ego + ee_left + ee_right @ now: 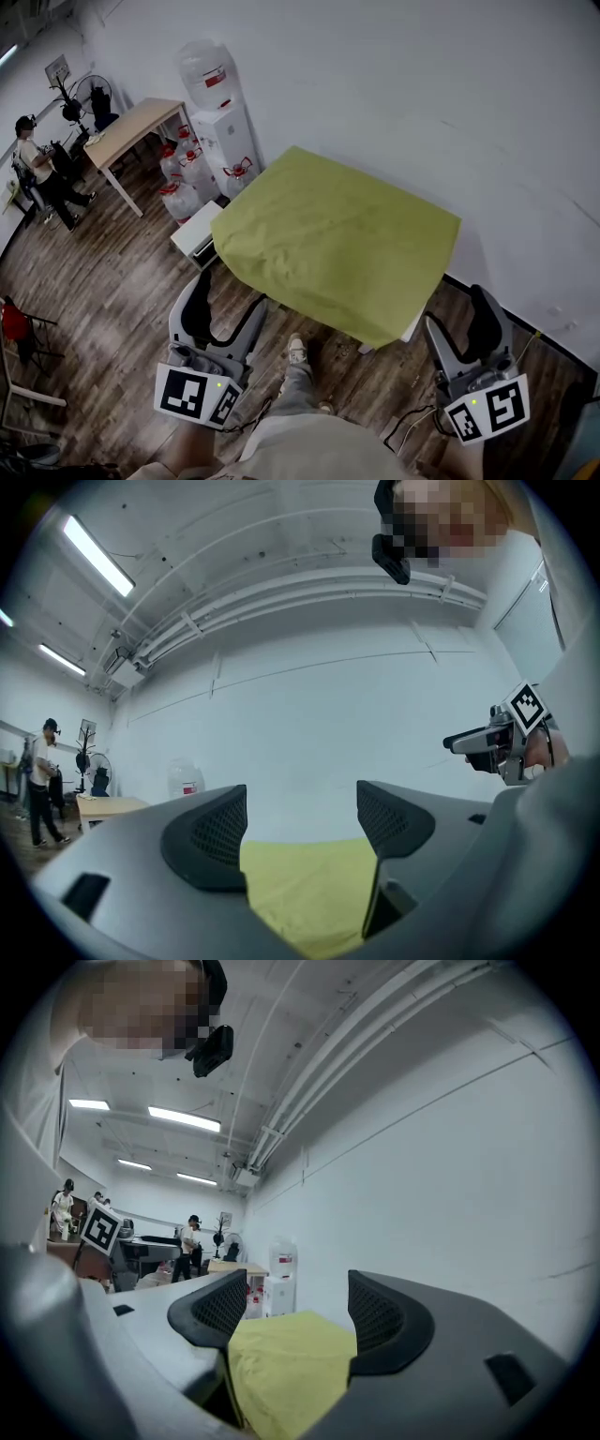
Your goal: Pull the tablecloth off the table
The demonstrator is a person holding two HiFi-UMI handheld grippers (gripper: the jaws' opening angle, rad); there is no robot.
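- We hold our left hand-held gripper (234, 292) with its jaws spread wide and nothing between them.
- Our right hand-held gripper (455, 309) is spread too, and empty.
- The yellow-green tablecloth (337, 239) lies draped over the bench (412, 329), ahead of both hand-held grippers and apart from each.
- A water dispenser (225, 127) stands farther off, beyond the left one.

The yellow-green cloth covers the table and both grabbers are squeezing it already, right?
Only the squeezing is wrong. The yellow-green cloth lies untouched. The left gripper and right gripper are both open and empty, as each gripper view shows, with the cloth beyond the jaws.
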